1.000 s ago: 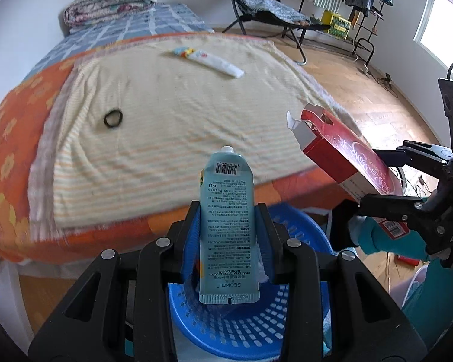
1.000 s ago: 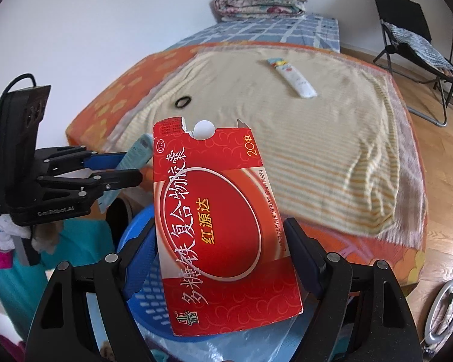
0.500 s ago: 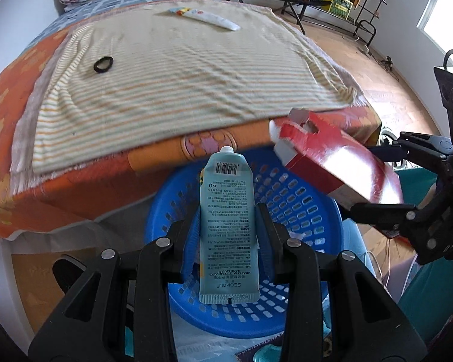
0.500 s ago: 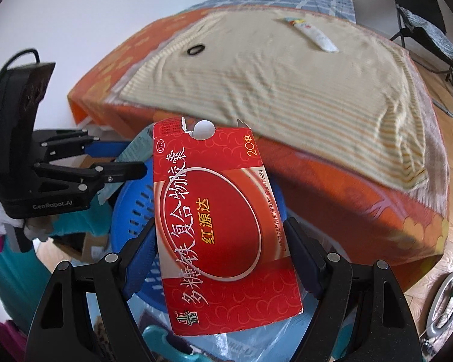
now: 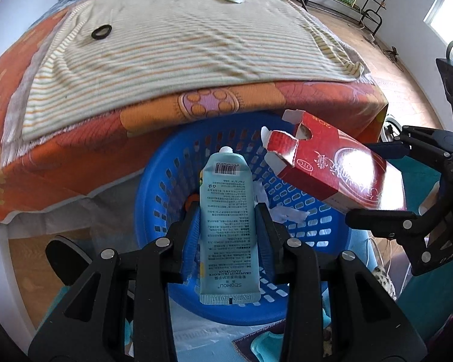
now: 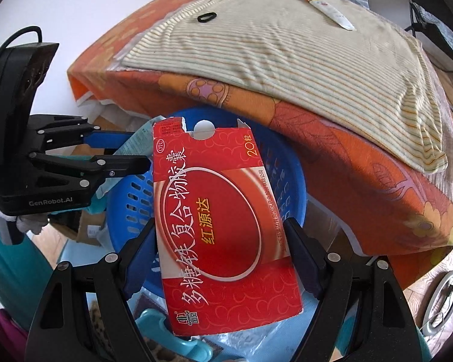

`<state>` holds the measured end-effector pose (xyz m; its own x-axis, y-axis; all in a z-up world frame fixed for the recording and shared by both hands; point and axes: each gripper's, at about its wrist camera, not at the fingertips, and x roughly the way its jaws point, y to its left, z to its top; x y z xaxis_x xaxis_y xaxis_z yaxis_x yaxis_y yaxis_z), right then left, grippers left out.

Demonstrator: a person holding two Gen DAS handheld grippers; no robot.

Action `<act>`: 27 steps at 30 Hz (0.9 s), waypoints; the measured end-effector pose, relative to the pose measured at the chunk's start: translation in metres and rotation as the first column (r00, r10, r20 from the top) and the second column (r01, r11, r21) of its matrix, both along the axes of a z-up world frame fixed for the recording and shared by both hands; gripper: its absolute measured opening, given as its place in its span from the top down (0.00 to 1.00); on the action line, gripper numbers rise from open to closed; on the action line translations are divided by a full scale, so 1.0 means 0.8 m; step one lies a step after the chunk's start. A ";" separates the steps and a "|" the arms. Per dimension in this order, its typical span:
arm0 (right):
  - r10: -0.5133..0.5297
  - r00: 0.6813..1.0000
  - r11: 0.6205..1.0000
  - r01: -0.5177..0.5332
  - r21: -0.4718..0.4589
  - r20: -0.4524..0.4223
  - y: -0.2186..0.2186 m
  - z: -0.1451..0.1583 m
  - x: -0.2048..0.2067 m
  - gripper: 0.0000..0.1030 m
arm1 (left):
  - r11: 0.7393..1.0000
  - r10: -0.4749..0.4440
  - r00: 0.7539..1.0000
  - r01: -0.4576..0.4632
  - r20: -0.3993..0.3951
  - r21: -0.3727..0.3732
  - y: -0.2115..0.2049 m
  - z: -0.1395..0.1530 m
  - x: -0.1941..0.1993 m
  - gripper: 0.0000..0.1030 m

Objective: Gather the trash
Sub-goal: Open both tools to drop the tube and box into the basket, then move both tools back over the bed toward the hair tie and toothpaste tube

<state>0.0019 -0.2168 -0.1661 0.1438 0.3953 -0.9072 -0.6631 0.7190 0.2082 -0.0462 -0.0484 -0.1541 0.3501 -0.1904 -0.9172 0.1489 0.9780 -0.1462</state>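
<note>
Left gripper [image 5: 226, 226]: fingers narrow, clamped on pale-green hand cream tube [image 5: 228, 226], held over blue basket [image 5: 154, 193]. Right gripper [image 6: 223, 256]: fingers clamped on red medicine box [image 6: 223, 226] (torn top flap), above the same basket beside the bed [image 5: 166, 60]. Basket contents mostly hidden; white scraps [image 5: 287, 214] visible.

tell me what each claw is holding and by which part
The left claw grips a pale blue hand cream tube by its sides, near the middle. The right claw grips a red medicine box by its side edges, toward its lower half.
</note>
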 end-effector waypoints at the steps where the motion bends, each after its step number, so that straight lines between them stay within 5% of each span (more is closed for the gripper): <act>1: 0.000 1.000 1.000 0.000 0.000 -0.001 0.001 0.000 0.000 0.22 | 1.000 0.000 1.000 0.000 -0.001 0.000 0.000 -0.001 -0.001 0.65; 12: -0.020 0.999 0.999 0.019 -0.030 -0.030 0.007 -0.006 0.005 0.21 | 1.000 0.000 1.000 0.000 0.001 0.000 0.003 0.002 -0.001 0.64; 16: -0.028 0.998 0.999 0.027 -0.023 -0.051 0.005 -0.010 0.008 0.21 | 1.000 0.008 1.000 -0.008 0.003 0.002 0.003 0.002 -0.001 0.49; 27: -0.022 0.999 1.000 0.022 0.001 -0.047 0.008 -0.007 0.010 0.21 | 1.000 0.013 1.000 -0.013 0.004 0.004 0.003 0.001 0.001 0.49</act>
